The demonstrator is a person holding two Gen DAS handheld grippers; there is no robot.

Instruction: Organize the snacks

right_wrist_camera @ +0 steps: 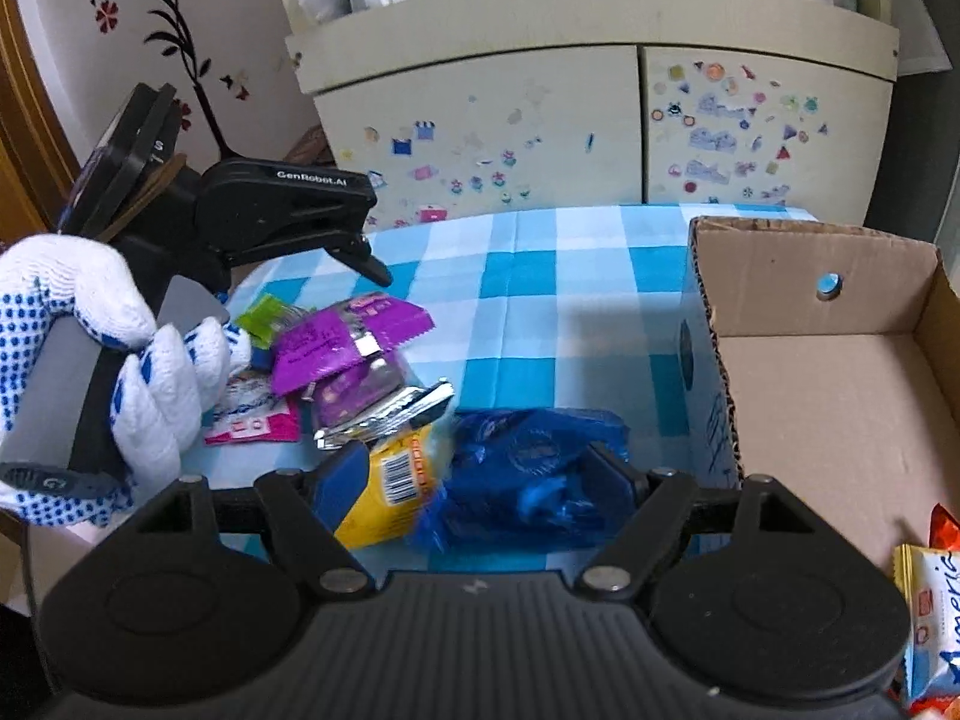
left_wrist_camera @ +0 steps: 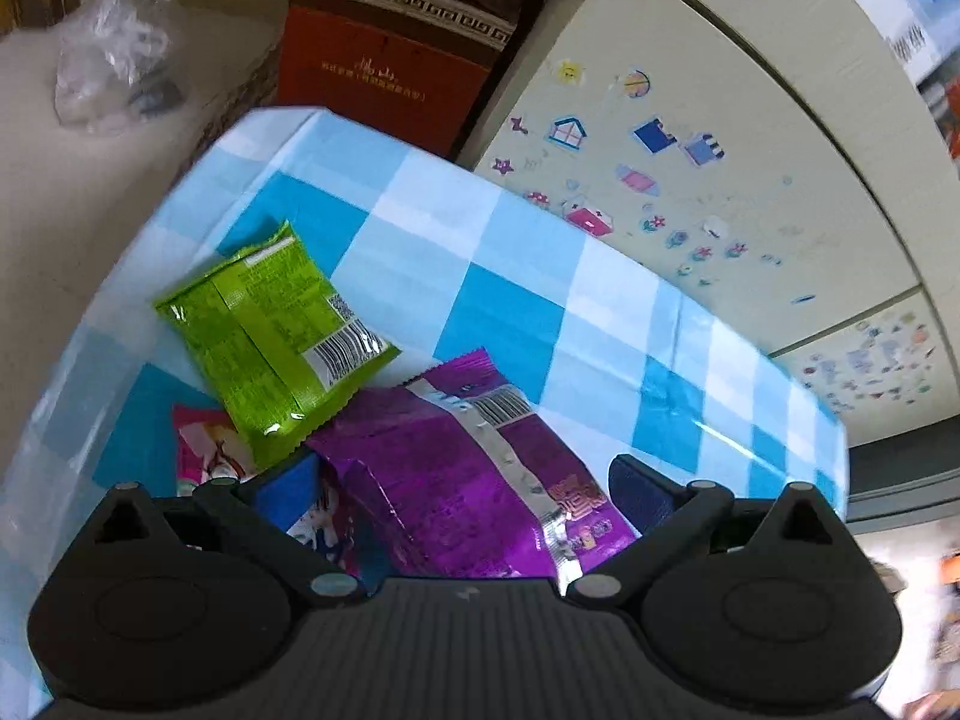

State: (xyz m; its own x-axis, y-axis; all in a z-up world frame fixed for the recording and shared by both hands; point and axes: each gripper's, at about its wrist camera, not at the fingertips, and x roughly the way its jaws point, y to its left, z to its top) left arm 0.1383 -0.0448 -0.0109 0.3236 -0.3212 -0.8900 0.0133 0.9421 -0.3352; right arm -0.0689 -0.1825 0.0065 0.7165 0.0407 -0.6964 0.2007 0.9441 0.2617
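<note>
The left gripper (left_wrist_camera: 462, 480) points steeply down over the snack pile with its jaws spread apart; a purple foil packet (left_wrist_camera: 456, 468) lies between the blue finger pads (left_wrist_camera: 636, 489), and neither pad can be seen pressing on it, so the gripper reads as released. Just beyond the purple packet a green packet (left_wrist_camera: 270, 336) lies back side up, barcode showing, partly overlapping a pink packet (left_wrist_camera: 207, 450) near the table's left edge. All rest on a table covered with a blue-and-white checked cloth (left_wrist_camera: 540, 276), whose far edge meets a cream cabinet (left_wrist_camera: 690, 138) dotted with stickers; a red-brown carton (left_wrist_camera: 396, 54) stands beyond the far corner. The right gripper (right_wrist_camera: 480, 480) is likewise spread, its fingers straddling a yellow packet (right_wrist_camera: 390, 492) and a blue packet (right_wrist_camera: 528, 468) that lie side by side near the table's near edge, with no clear squeeze on either. Farther out is the heap of purple (right_wrist_camera: 342, 342), silver and pink packets, with the left gripper's black body above it, held by a hand in a white glove with blue dots (right_wrist_camera: 90, 360). At the table's right edge stands an open cardboard box (right_wrist_camera: 840, 372); wrapped snacks (right_wrist_camera: 930, 600) show at its near right corner.
</note>
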